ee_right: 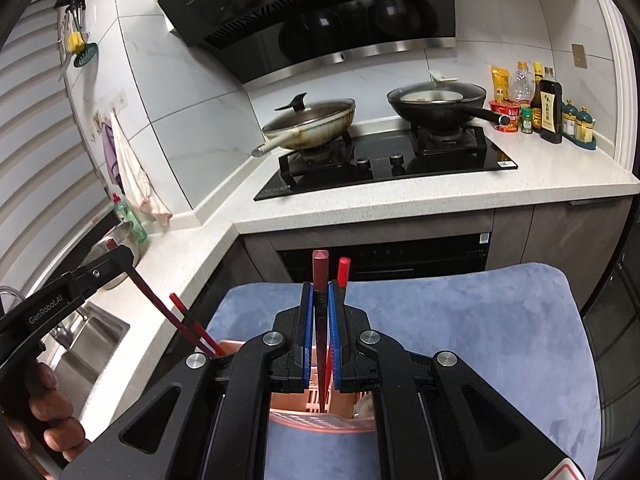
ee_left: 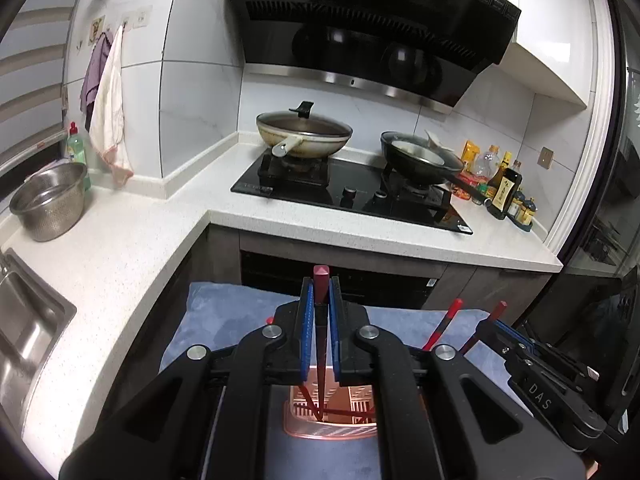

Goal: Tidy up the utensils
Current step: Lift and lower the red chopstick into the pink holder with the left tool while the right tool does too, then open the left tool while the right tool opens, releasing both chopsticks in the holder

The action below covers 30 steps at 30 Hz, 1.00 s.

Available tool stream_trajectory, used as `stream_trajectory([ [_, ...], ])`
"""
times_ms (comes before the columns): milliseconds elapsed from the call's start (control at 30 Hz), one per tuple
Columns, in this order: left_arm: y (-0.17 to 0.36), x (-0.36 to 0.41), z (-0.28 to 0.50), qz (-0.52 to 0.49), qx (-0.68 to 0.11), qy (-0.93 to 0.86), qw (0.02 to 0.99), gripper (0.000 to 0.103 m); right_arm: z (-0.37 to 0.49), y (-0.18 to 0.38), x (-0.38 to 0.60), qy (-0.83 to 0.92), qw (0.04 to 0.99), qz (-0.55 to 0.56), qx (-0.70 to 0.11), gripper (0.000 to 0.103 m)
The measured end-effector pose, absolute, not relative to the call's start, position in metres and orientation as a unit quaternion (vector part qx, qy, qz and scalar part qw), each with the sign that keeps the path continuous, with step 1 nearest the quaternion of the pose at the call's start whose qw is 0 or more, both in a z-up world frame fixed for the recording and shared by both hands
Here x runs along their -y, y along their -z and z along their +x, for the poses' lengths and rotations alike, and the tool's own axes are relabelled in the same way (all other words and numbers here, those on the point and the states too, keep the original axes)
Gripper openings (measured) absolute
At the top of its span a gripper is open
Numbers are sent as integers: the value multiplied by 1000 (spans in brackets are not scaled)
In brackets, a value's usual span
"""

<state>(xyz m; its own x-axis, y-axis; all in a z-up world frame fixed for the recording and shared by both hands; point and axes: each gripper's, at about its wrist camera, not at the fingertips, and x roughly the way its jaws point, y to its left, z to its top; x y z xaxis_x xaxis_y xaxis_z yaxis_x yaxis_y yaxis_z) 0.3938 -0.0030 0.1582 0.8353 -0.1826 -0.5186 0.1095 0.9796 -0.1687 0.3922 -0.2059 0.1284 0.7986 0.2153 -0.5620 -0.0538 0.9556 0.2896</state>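
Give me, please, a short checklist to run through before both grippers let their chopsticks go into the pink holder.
1. Left gripper shut on its dark red chopstick: ok.
2. Right gripper shut on its dark red chopstick: ok.
3. Left chopstick's lower tip inside the pink holder: ok.
4. Right chopstick's lower tip inside the holder: ok.
5. Tips resting on the holder's bottom: cannot tell.
6. Holder standing steady on the blue cloth: cannot tell.

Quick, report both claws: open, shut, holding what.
Left claw: shut on a dark red chopstick.
Right claw: shut on a dark red chopstick.
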Motion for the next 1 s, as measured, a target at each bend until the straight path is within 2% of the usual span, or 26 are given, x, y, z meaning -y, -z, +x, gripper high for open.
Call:
stream_trajectory([
  [267,-153,-1,393,-74,-283,75,953,8,392,-126,204,-70,939,124,-313,8],
  [333,-154,-1,392,-72,-279,74,955,8,390,-128,204,-68,941,123,-309,12],
  [500,-159,-3,382,-76,-271,69,957,26,382,-135,205,-69,942,126,-304,12],
  [667,-165,-10,366,-78,-267,61,959,34,361,-144,207,-72,944,124,-296,12],
  [1000,-151,-32,294,-81,-281,50,955,35,275,-134,213,-71,942,106,-309,14],
])
